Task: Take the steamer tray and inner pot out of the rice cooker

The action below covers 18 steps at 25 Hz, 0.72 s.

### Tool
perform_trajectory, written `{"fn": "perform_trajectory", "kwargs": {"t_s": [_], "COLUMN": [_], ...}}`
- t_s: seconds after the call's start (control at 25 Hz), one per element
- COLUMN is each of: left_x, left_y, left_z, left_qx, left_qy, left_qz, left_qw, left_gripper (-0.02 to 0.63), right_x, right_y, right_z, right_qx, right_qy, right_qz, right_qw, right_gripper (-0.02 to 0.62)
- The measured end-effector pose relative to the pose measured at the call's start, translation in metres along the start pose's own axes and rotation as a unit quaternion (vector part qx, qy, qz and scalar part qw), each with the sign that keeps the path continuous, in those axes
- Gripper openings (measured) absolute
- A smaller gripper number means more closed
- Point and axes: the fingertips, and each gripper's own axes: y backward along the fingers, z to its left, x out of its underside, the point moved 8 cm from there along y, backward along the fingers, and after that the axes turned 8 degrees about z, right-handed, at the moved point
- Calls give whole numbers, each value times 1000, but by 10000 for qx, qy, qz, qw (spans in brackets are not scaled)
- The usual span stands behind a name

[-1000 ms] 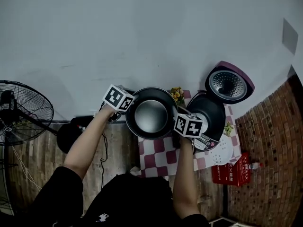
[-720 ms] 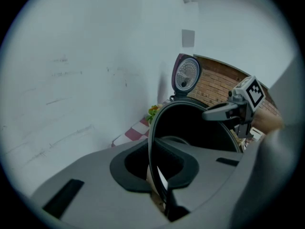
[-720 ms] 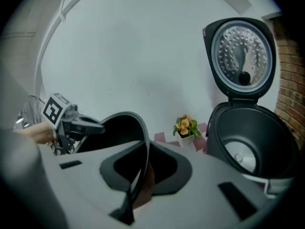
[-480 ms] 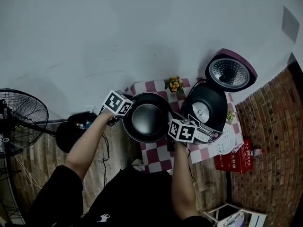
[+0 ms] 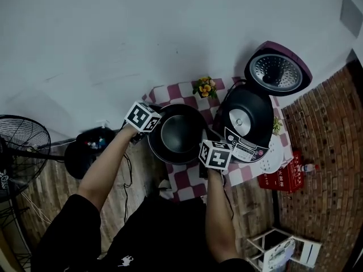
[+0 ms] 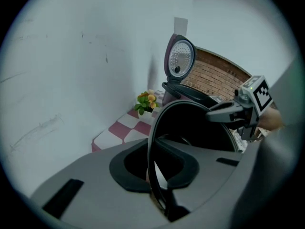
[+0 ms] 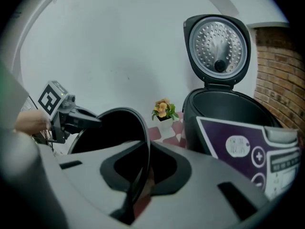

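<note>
Above the checked table (image 5: 184, 181) your left hand-held gripper (image 6: 153, 175) and right hand-held gripper (image 7: 140, 171) each clamp the inner pot (image 5: 177, 134) by its rim, clear of the rice cooker (image 5: 247, 118); the steamer tray (image 5: 271, 158) seems already out, so I judge only the setting down remains.

Fan (image 5: 20, 146): cut by left edge, head view; only part of cage seen.
Surface (image 5: 190, 177): checked cloth mostly hidden under inner pot (image 5: 178, 134) & rice cooker (image 5: 247, 123).
Pot base: out of sight in both gripper views; only rim and dark inside show.
Cooker panel (image 7: 252, 149): cut by right edge, right gripper view; print too small to read.
Red crate (image 5: 279, 181): contents too small to tell.
White tray (image 5: 273, 158): partly hidden behind cooker.
</note>
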Motion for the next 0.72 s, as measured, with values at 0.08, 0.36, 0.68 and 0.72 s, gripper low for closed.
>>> {"fn": "perform_trajectory", "kwargs": {"t_s": [0.08,0.36,0.68,0.72], "left_x": [1,-2,-11,-14], "left_y": [-6,-20,-30,-32], "left_z": [3,12,10,9], "left_qx": [16,50,84,100], "left_qy": [-63,-211,-369,-422], "left_qz": [16,-5,56,74], "left_qw": [10000,9998,9993,9990], "left_gripper": [20,20,18,18], "right_x": [2,-3,-18,-17], "right_y": [-3,4,31,31], "right_z": [1,6,17,17], "right_qx": [52,376,124,112], "right_qy": [48,282,442,433], "right_qz": [60,-257,-1083,-1066], "right_qw": [10000,9986,9931,9933], "right_gripper": [32,72,77,77]}}
